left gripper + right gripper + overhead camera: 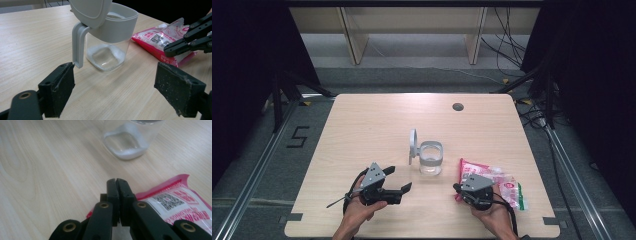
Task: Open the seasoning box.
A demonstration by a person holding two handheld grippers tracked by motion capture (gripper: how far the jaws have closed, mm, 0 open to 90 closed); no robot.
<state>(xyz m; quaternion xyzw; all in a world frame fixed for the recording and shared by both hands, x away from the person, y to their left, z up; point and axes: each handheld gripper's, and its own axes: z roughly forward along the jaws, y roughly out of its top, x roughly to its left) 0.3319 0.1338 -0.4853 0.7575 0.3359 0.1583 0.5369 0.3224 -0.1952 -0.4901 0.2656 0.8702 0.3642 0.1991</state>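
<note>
Bare table (372,125) lies behind and left of the jar (431,159); right of it, the pink packet (499,182) blocks passage.

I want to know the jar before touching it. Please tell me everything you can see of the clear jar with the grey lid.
The jar is clear, maybe plastic or glass, with a squarish body and a grey collar. Its grey lid is flipped open and stands upright on a grey arm at one side. A thin layer of white powder lies along the bottom edges. It stands upright near the table's middle, beside the pink bag, apart from it. Nothing grips it.
</note>
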